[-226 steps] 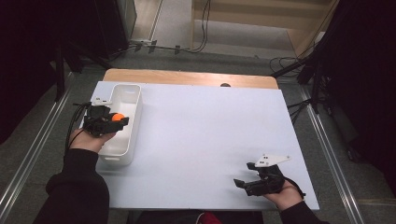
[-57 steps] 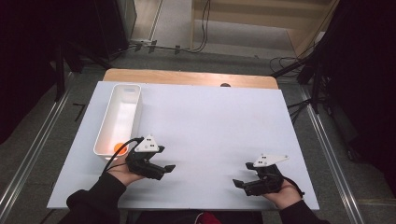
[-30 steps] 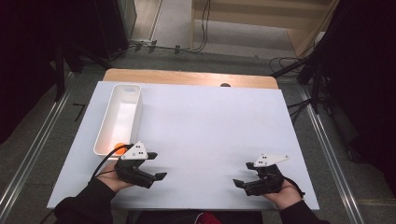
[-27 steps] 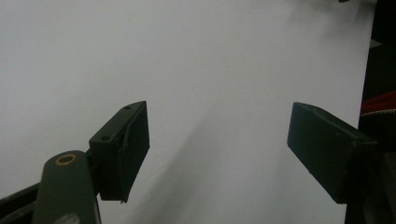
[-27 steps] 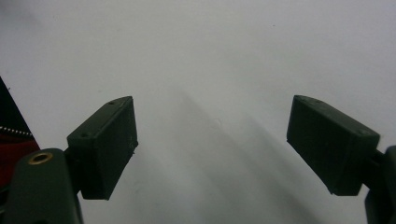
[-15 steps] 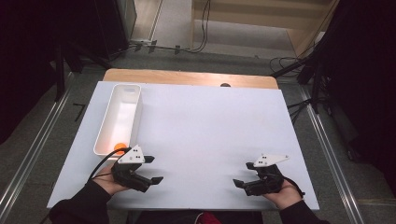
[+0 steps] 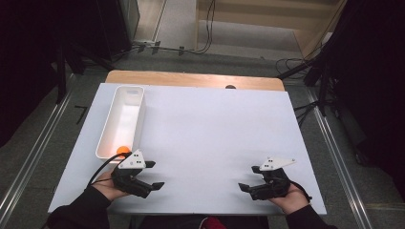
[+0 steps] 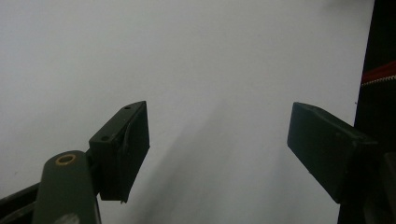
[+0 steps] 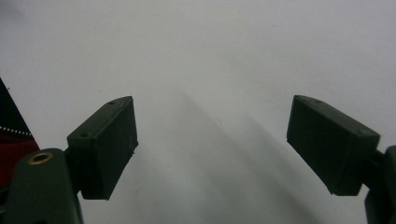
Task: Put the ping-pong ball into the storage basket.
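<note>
I read the placing as done: the orange ball [image 7: 123, 149] sits in the near end of the white tray [image 7: 135, 93], far-left on the counter [image 7: 215, 129]. My left gripper [image 7: 154, 174] and right gripper [image 7: 246, 180] rest near me, both open, empty. Nothing obstructs.

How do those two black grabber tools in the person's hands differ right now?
The left gripper lies beside the white tray that holds the orange ball; the right gripper lies far from both. Left's jaws point right, right's point left. Both have open, empty jaws over the white table.
</note>
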Action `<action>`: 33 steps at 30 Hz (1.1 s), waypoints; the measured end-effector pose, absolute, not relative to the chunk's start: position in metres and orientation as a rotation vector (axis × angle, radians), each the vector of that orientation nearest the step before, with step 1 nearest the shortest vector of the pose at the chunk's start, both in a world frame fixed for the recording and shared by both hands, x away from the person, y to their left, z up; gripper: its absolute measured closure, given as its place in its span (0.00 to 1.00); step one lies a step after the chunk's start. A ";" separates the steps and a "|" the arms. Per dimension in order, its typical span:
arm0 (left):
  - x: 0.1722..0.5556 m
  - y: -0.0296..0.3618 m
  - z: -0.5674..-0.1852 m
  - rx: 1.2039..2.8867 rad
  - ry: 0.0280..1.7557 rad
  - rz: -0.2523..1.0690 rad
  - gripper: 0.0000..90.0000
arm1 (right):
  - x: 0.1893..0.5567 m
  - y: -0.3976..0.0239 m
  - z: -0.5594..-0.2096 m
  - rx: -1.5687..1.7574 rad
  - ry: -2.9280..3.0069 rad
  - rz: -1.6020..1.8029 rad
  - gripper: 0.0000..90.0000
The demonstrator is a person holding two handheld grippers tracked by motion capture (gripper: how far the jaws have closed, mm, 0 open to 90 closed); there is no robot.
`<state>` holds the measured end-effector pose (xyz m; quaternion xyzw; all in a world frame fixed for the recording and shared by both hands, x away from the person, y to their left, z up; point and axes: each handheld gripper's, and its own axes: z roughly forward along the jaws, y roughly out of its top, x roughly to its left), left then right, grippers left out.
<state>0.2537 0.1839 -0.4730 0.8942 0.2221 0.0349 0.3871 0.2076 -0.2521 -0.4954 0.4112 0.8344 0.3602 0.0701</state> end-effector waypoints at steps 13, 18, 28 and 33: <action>0.253 0.187 -0.476 2.291 0.576 0.084 0.24 | 0.208 -0.252 -0.496 1.236 2.512 1.079 0.17; 0.253 0.187 -0.476 2.297 0.571 0.084 0.24 | 0.208 -0.252 -0.496 1.239 2.511 1.078 0.17; 0.253 0.186 -0.477 2.304 0.574 0.086 0.24 | 0.208 -0.251 -0.496 1.237 2.513 1.077 0.17; 0.253 0.187 -0.477 2.305 0.577 0.086 0.24 | 0.208 -0.251 -0.496 1.237 2.514 1.077 0.17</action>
